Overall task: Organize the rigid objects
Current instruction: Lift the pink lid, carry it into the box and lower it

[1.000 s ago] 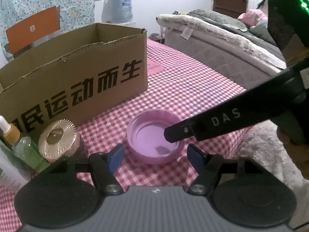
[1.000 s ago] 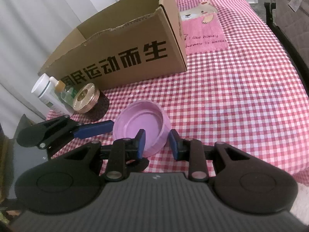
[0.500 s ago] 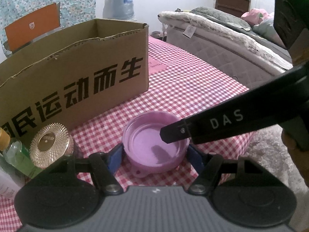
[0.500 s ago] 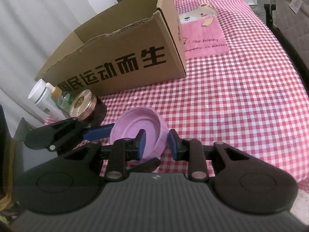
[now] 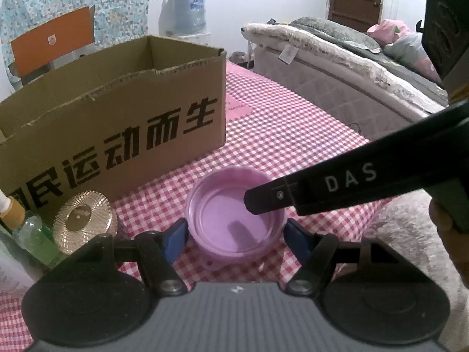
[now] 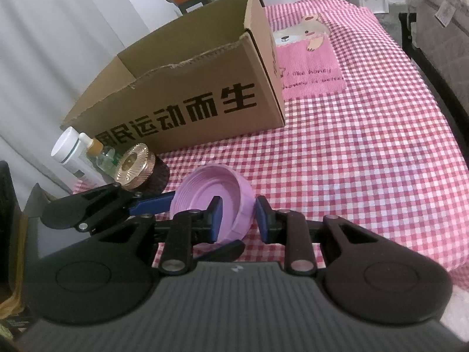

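Observation:
A purple round lid [image 5: 234, 223], hollow side up, is between the blue pads of my left gripper [image 5: 236, 231], which stands open around it. My right gripper [image 6: 237, 205] is shut on the lid's wall [image 6: 243, 202], one pad inside and one outside. It holds the lid tilted just above the checked cloth. In the left wrist view one of the right gripper's fingers [image 5: 322, 184] reaches over the lid from the right. The open cardboard box [image 5: 117, 123] with black characters stands behind the lid.
A gold-topped jar [image 5: 82, 217], a green bottle [image 5: 29, 234] and a white bottle [image 6: 70, 155] stand left of the lid in front of the box [image 6: 190, 102]. The checked table [image 6: 366, 146] stretches right. A mattress [image 5: 337, 67] lies beyond its edge.
The lid lay flat on the cloth ahead of the left gripper. Now it is tilted, raised and between the left pads. The right pads have tightened on its wall.

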Demonstrator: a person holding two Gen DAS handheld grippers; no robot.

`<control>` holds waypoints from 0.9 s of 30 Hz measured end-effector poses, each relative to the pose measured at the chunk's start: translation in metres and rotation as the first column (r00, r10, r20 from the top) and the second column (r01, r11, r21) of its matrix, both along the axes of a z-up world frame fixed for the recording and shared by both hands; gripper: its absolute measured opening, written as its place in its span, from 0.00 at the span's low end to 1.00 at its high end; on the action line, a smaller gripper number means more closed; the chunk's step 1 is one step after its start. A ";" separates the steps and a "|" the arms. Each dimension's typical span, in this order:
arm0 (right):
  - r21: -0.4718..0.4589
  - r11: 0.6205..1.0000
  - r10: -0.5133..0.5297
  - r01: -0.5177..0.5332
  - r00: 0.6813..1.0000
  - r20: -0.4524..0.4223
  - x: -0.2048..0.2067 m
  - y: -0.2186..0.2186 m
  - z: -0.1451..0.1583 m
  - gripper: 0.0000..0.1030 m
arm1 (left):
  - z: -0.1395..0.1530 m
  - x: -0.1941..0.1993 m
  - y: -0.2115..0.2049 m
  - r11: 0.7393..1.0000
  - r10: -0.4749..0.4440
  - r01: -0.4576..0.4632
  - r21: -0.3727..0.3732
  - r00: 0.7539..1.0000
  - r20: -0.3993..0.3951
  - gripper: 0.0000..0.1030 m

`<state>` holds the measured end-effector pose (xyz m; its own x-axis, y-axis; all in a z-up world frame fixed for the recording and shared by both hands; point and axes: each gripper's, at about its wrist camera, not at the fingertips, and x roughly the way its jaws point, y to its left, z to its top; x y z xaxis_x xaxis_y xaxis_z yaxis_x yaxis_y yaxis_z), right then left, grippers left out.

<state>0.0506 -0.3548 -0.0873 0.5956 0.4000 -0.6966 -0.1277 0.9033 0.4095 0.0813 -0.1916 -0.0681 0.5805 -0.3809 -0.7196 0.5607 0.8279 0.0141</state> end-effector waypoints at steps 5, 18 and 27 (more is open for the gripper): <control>0.002 1.000 -0.003 0.003 1.000 0.030 -0.011 0.002 0.016 0.23 | 0.017 -0.011 0.003 1.000 0.000 0.001 -0.003 0.999 0.038 0.70; 0.051 0.998 0.011 -0.026 0.965 0.261 -0.015 0.012 0.124 0.24 | 0.122 -0.002 0.022 1.000 0.003 -0.006 0.013 0.969 0.246 0.71; 0.100 0.985 0.123 -0.142 0.977 0.175 0.088 0.045 0.155 0.25 | 0.146 0.091 0.054 0.993 0.071 -0.081 0.087 0.991 0.112 0.71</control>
<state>0.1382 -0.3103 0.0680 0.6365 0.5523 -0.5383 -0.3182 0.8239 0.4690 0.1720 -0.1371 0.0782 0.6821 -0.2684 -0.6802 0.4870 0.8607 0.1487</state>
